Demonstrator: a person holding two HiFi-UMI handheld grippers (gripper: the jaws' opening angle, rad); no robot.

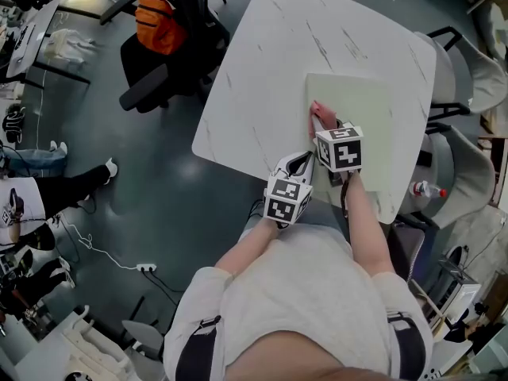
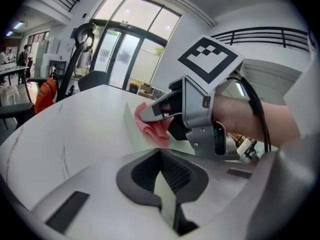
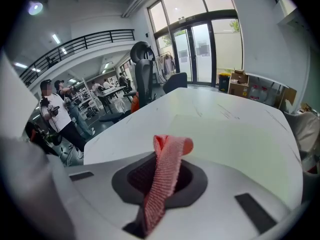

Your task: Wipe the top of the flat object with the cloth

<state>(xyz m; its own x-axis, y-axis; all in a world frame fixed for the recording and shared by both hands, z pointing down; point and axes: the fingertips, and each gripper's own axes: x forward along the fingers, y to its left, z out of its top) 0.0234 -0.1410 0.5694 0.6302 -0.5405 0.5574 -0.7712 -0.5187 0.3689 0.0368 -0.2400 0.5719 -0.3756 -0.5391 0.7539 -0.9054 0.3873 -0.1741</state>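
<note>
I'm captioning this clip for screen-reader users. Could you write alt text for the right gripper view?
The right gripper is shut on a strip of red cloth and points across a pale green flat board lying on a white marbled table. Office chairs and people fill the hall behind.

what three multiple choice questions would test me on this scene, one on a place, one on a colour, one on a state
1. Where does the flat board lie?
A on the white table
B on the floor
C on a shelf

2. What colour is the bag on the black chair?
A blue
B orange
C green

3. How is the right gripper?
A open and empty
B shut on the cloth
C shut on a bottle

Answers: 1 A, the head view shows it on the marbled top; 2 B, it is bright orange; 3 B, the right gripper view shows the pink cloth pinched between its jaws.
</note>
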